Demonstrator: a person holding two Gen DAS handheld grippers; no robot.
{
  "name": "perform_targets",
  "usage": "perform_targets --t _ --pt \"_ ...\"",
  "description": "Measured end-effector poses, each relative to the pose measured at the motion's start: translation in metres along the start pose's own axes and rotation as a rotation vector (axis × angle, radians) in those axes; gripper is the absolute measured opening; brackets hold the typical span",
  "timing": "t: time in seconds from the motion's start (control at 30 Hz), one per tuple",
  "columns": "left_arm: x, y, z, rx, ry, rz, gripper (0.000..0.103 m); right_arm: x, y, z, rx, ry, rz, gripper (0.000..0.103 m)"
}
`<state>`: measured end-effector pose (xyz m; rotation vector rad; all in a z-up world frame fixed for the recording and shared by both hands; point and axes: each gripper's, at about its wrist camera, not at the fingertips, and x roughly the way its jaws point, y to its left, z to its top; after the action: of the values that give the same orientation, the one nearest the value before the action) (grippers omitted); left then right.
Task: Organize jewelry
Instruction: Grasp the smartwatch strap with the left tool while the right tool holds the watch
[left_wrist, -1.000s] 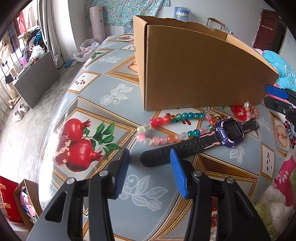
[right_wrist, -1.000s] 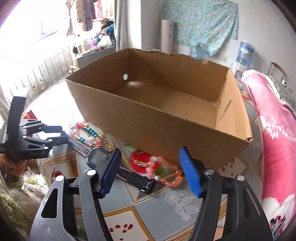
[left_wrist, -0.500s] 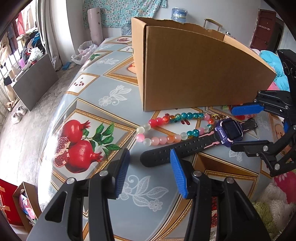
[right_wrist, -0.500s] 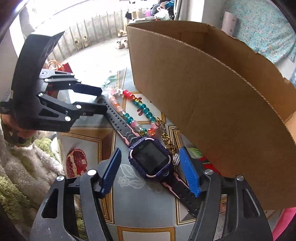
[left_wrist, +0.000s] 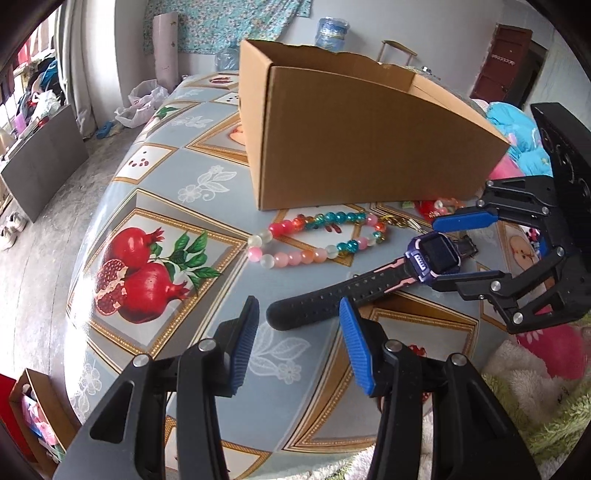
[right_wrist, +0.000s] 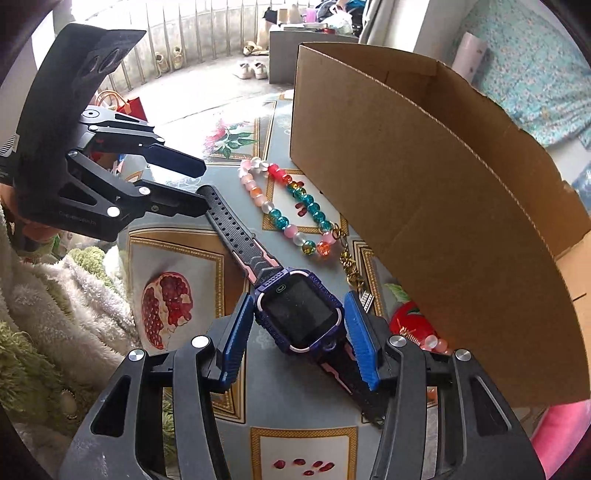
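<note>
With its jaws just closed in, the right claw (right_wrist: 298, 336) clamps the purple watch (right_wrist: 299, 315) on the worktop (left_wrist: 155, 184) before the cardboard box (left_wrist: 354, 147), beaded bracelet (left_wrist: 314, 238) unsorted beside it; left claw (left_wrist: 295, 343) apart, empty.

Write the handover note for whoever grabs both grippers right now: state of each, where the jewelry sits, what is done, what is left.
Right gripper: jaws have just been closing around the purple smartwatch; its case sits between the pads, and contact looks close but is not certain.
Left gripper: open, empty, hovering by the end of the watch's black strap.
Beaded bracelet lies flat on the tablecloth in front of the cardboard box, a gold chain at its end. A second pink bead piece sits against the box wall.
Done: nothing visibly boxed; the box interior is hidden.
Left: finish the grip, lift the watch into the box, then the bracelets.
</note>
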<state>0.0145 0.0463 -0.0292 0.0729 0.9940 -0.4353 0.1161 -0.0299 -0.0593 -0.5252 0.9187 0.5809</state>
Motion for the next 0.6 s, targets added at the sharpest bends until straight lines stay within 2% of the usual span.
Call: perform_targets --t 0.13,0.2,0.3,0.43,0.6 --pt "0.000 -0.020 -0.006 0.103 0.014 0.032 0.045 0.005 -0.008 -0.012 0.087 0.008 0.035 0.047" --pt "0.002 -0.032 -0.007 0.176 0.013 0.075 0.045 0.003 -0.017 -0.015 0.148 -0.012 0.077 0.047" --pt "0.007 -0.054 -0.007 0.315 -0.005 0.177 0.045 0.002 -0.031 -0.019 0.223 -0.032 0.159 0.048" --pt "0.015 -0.078 -0.009 0.459 -0.014 0.237 0.047 0.006 -0.050 -0.022 0.282 -0.036 0.260 0.048" --pt "0.028 -0.097 -0.008 0.522 -0.008 0.282 0.047 0.014 -0.072 -0.027 0.324 -0.028 0.361 0.048"
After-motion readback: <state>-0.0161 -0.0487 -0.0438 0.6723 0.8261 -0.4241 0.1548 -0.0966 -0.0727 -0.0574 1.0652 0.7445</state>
